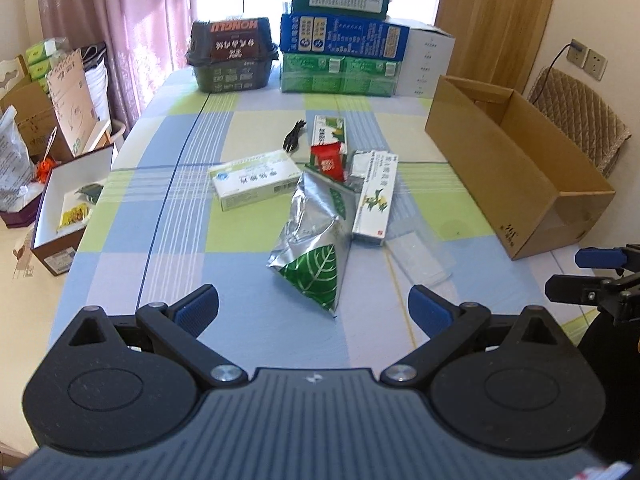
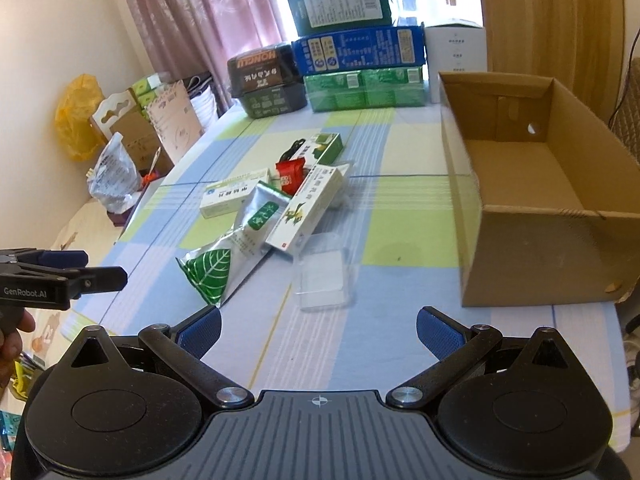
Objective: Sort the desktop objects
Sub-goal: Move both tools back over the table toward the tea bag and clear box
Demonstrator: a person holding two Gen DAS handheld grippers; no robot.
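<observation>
A pink curtain point(image 1: 120, 20) hung left. On the checked counter point(image 1: 160, 208), the foil pouch point(image 1: 316, 236) and medicine boxes point(image 1: 256, 178) lay mid-surface; the cardboard box point(image 2: 532, 208) stood right. Both the left gripper point(image 1: 314, 308) and right gripper point(image 2: 319, 330) had fingers apart, empty.

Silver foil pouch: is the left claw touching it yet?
Apart. In the left wrist view, bare tablecloth shows between the open left claw and the silver foil pouch; neither finger reaches it.
</observation>
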